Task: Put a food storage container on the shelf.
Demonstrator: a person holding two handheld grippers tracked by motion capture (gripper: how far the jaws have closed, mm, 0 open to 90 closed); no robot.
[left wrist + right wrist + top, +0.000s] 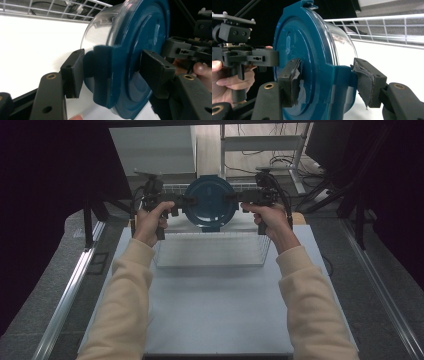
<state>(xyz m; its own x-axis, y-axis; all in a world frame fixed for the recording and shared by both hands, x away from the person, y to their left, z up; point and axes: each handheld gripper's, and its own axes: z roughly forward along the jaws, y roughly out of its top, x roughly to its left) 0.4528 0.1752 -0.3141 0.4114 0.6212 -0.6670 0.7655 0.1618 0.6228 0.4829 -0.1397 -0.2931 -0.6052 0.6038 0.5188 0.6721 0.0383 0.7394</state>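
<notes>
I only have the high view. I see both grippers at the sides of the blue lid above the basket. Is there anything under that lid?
Observer: Yes. The gripper views show a clear container under the lid; it is held on its side.
Operator: How does the left gripper hold it?
Observer: The left gripper has its jaws on either side of a latch tab at the lid's rim, one pad on the container side, one on the lid's face.
Operator: And the right?
Observer: The right gripper straddles the tab on its side the same way, and its pads look worn and torn.
</notes>
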